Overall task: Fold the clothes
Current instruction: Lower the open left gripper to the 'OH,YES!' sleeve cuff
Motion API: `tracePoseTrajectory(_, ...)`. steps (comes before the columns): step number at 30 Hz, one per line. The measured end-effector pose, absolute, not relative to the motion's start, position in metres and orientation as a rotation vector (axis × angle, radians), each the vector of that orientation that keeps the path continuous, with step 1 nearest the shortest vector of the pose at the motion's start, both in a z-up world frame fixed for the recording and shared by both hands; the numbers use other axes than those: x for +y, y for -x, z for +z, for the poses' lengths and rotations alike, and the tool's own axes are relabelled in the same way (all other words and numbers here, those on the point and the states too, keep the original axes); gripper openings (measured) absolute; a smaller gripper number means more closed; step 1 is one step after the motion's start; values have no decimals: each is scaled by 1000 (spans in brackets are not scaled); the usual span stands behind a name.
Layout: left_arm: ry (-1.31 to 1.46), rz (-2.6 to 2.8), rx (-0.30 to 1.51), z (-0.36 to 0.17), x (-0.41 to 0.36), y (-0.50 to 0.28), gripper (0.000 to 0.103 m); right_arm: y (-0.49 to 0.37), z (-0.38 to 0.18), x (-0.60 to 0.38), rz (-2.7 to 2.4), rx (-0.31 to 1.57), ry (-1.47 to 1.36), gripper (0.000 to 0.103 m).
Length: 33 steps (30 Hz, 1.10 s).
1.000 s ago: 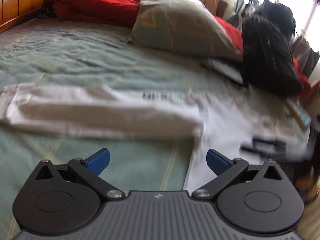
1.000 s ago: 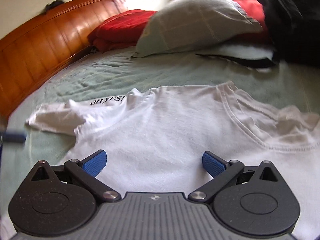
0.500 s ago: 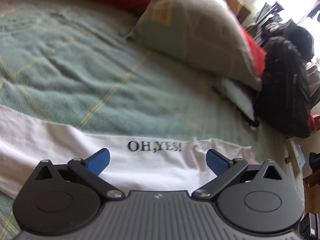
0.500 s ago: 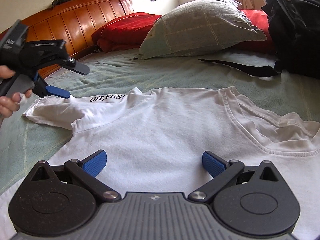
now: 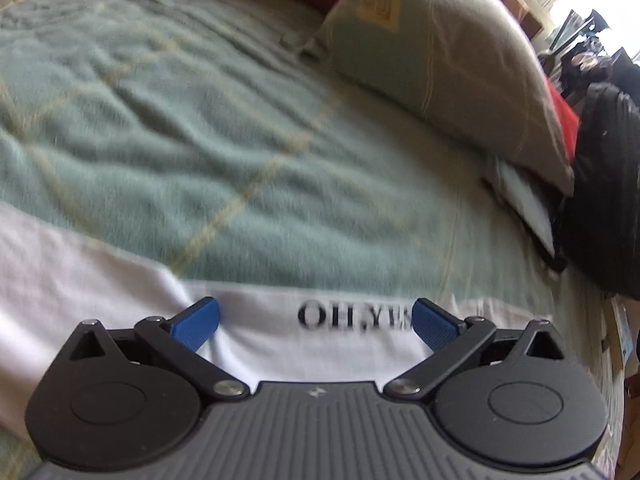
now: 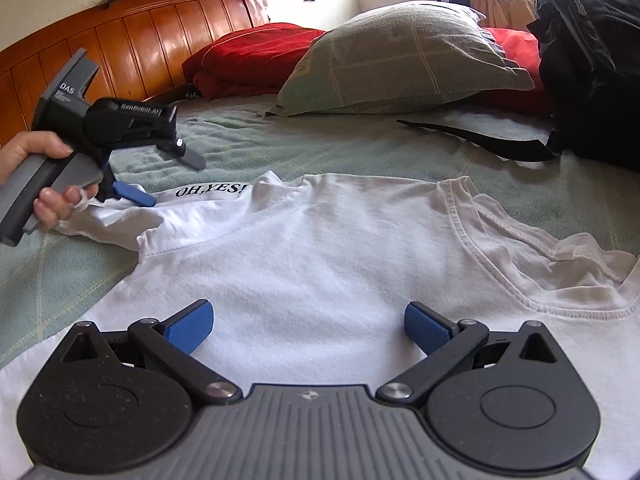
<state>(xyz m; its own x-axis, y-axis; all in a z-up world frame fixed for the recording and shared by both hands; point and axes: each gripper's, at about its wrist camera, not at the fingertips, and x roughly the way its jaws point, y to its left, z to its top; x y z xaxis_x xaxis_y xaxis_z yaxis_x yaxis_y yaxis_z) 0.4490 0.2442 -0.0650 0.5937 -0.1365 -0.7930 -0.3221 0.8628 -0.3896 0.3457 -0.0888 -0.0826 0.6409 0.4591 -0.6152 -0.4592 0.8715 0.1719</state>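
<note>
Only the right wrist view, at left of frame, shows the left hand-held gripper (image 6: 160,180) spread apart over the white T-shirt (image 6: 320,264) sleeve. Lower down, the right hand-held gripper (image 6: 308,326) gapes wide too. Close up, the left view catches blurred print (image 5: 354,316).

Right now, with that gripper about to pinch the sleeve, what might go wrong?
The open left gripper is right at the sleeve of the white T-shirt, and could also pinch the green blanket underneath. The sleeve is already bunched, so folding it may trap wrinkles.

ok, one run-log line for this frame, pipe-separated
step: pre-grasp | left tongs: open, at sleeve by "OH,YES!" print | right tongs: open, over white T-shirt body | shirt: flat on green blanket
</note>
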Motion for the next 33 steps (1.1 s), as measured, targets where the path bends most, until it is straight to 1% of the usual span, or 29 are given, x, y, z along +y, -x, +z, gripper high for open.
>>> tracePoseTrajectory(5,523,99,885,-41,247,-438,100,-346,-83,-90,527,700,-8,103)
tracePoseTrajectory(11,450,25,844,-13,231,-374,101,-345,-83,-91,528,699,-10,103)
tracePoseTrajectory(14,480,-40,851,-17,227,-342,101,-345,-83,-91,529,699,-10,103)
tracePoseTrajectory(17,483,-60,865,-30,222,-331,101,-346,-83,-91,528,699,-5,103)
tracePoseTrajectory(26,584,-39,848,-65,232,-358,100,-345,-83,-90,526,698,-1,103)
tracePoseTrajectory(28,598,-28,853,-67,236,-354,98,-346,-83,-90,526,698,-3,103)
tracePoseTrajectory(29,598,-17,856,-67,238,-350,93,-346,-83,-90,526,698,-4,103)
tracePoseTrajectory(33,648,20,843,-65,253,-319,92,-346,-83,-90,526,698,-6,103)
